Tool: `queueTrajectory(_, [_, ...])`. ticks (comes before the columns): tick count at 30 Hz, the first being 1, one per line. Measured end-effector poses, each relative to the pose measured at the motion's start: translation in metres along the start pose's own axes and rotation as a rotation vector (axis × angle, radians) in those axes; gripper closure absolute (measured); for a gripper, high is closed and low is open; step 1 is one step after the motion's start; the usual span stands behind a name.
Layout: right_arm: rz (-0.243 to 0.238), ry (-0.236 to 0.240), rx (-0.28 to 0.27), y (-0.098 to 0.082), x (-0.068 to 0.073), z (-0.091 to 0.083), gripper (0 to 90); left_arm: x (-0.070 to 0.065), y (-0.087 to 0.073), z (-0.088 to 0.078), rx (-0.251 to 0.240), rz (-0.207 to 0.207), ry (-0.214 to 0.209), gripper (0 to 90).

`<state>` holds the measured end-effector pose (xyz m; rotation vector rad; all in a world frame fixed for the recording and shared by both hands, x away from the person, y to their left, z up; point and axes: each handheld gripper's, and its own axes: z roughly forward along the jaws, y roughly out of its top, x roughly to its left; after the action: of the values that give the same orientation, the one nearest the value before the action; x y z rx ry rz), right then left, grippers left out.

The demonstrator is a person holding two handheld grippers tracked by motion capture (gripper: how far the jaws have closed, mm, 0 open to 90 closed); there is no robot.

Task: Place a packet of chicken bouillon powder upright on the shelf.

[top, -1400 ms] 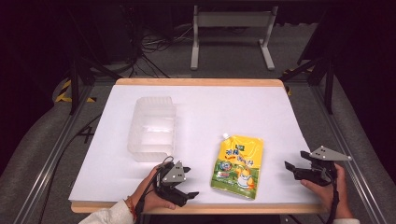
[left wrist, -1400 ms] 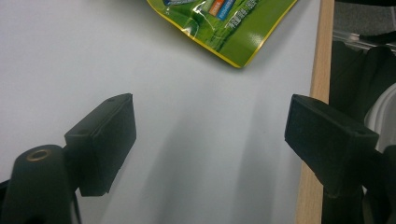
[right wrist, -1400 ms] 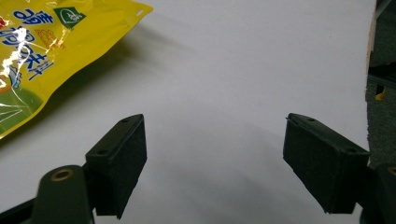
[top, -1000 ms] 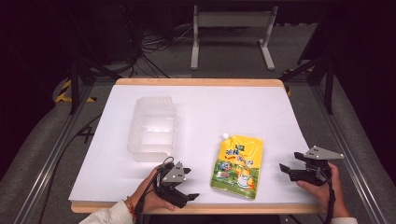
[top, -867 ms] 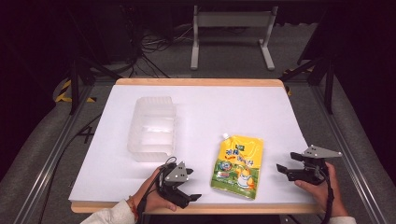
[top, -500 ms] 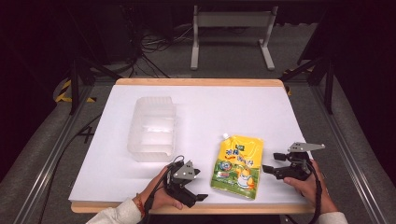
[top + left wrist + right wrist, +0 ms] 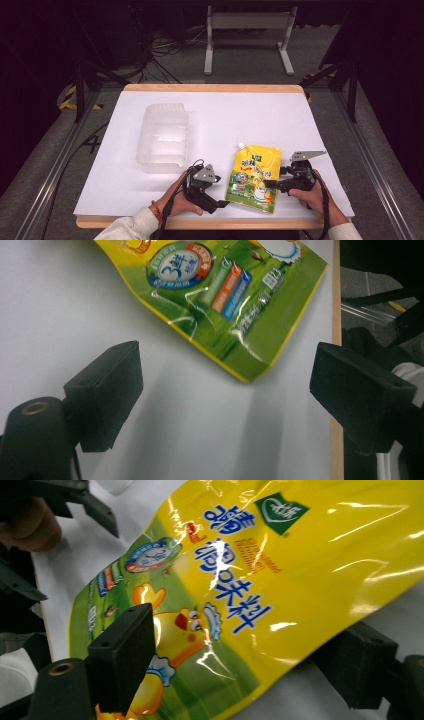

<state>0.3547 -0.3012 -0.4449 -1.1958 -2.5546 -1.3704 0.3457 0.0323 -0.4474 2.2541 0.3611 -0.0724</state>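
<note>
The right gripper (image 7: 274,183) straddles the yellow pouch (image 7: 254,177), jaws spread and just closing a little. The left gripper (image 7: 222,202) sits at the pouch's seven o'clock, jaws spread and empty.

One yellow pouch (image 7: 255,176), one clear plastic container (image 7: 163,136), two tools on one table (image 7: 150,88).

High view: fixed, above the person's edge, looks forward and down, far enough to take in the whole white table (image 7: 240,115), clear plastic container (image 7: 162,137) and dark floor behind. Left gripper view: rides the left gripper (image 7: 220,197), low and near the tabletop, faces across to the green bottom corner of the yellow seasoning pouch (image 7: 225,295), wooden table edge (image 7: 336,315) on its right. Right gripper view: rides the right gripper (image 7: 272,180), very close, looks across the pouch's printed face toward the left hand (image 7: 30,525). All three share the pouch's lower half
</note>
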Motion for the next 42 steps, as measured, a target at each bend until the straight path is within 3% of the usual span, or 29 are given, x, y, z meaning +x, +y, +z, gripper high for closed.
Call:
queueTrajectory(5, [0.001, 0.029, -0.004, -0.001, 0.005, 0.003, 31.5, 0.009, 0.008, 0.012, 0.009, -0.047, 0.006, 14.2])
queueTrajectory(7, [0.002, 0.051, -0.023, -0.002, 0.005, 0.001, 41.2, 0.013, 0.011, 0.017, 0.006, -0.065, 0.004, 14.3])
queueTrajectory(9, [0.004, 0.051, -0.026, -0.002, 0.006, 0.000, 44.3, 0.015, 0.013, 0.018, 0.009, -0.077, -0.003, 14.7])
queueTrajectory(11, [-0.007, 0.057, -0.052, -0.002, 0.008, -0.003, 56.6, 0.019, 0.018, 0.022, -0.006, -0.090, -0.004, 15.7])
queueTrajectory(17, [-0.046, -0.011, -0.051, -0.005, 0.011, -0.006, 80.8, 0.022, 0.025, 0.025, -0.040, -0.106, -0.034, 21.0])
queueTrajectory(23, [-0.081, -0.018, -0.095, -0.003, 0.017, -0.010, 86.4, 0.022, 0.029, 0.023, -0.080, -0.101, -0.052, 37.8])
queueTrajectory(24, [-0.093, -0.021, -0.120, -0.002, 0.020, -0.014, 88.5, 0.022, 0.031, 0.019, -0.105, -0.090, -0.040, 43.1])
queueTrajectory(28, [-0.120, -0.032, -0.159, 0.002, 0.027, -0.020, 89.3, 0.019, 0.035, 0.010, -0.126, -0.057, -0.014, 55.6])
queueTrajectory(29, [-0.131, -0.035, -0.177, 0.004, 0.031, -0.023, 89.4, 0.019, 0.036, 0.005, -0.139, -0.049, 0.019, 66.8])
queueTrajectory(31, [-0.139, -0.032, -0.190, 0.005, 0.033, -0.025, 89.6, 0.019, 0.036, 0.003, -0.149, -0.048, 0.023, 70.0])
queueTrajectory(37, [-0.214, -0.038, -0.242, 0.015, 0.055, -0.033, 90.0, 0.014, 0.042, -0.016, -0.173, 0.008, 0.103, 81.6])
queueTrajectory(42, [-0.275, -0.062, -0.283, 0.025, 0.071, -0.035, 90.0, 0.014, 0.046, -0.028, -0.186, 0.025, 0.153, 83.8])
